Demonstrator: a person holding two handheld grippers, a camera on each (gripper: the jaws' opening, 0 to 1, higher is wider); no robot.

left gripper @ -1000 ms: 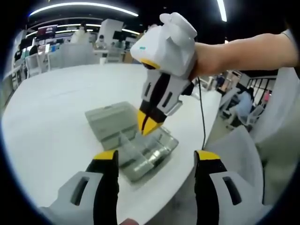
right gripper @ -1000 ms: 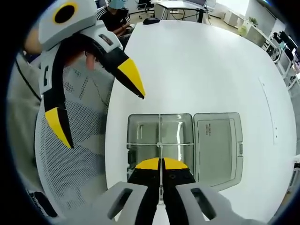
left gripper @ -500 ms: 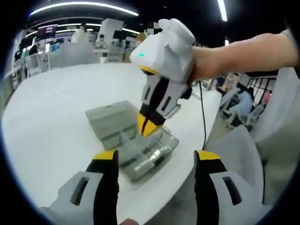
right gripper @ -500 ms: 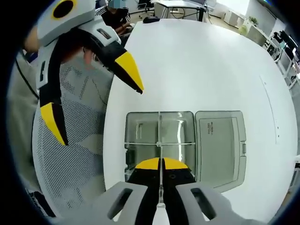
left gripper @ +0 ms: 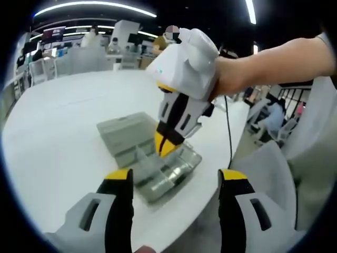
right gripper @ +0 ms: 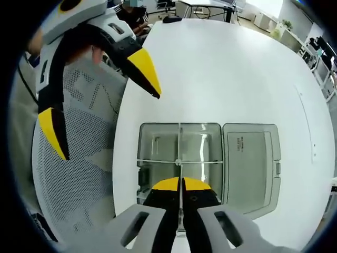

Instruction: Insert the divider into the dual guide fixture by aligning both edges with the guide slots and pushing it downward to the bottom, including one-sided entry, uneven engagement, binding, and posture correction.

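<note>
A clear plastic box (right gripper: pixel 158 145), the guide fixture, lies on the white table (right gripper: pixel 221 68) with its lid (right gripper: pixel 250 163) folded open beside it. A cross wall (right gripper: pixel 158 161) divides the inside of the box. My right gripper (right gripper: pixel 180 184) is shut on the thin clear divider (right gripper: pixel 179 169), which is seen edge-on and points down into the box's middle. In the left gripper view the right gripper (left gripper: pixel 166 145) hangs just over the box (left gripper: pixel 158 168), held by a person's hand. My left gripper (left gripper: pixel 175 176) is open and holds nothing, short of the box; its yellow fingertips (right gripper: pixel 145 71) show at upper left.
The box lies near the table's edge (right gripper: pixel 118 158). A white mesh chair (right gripper: pixel 79 174) stands just off that edge, below the left gripper. A cable (left gripper: pixel 227 132) trails from the right gripper. Desks and people are far behind.
The right gripper has sunk slightly toward the box with the divider, so the box looks a little larger in its view. The left gripper has stayed put and open.
</note>
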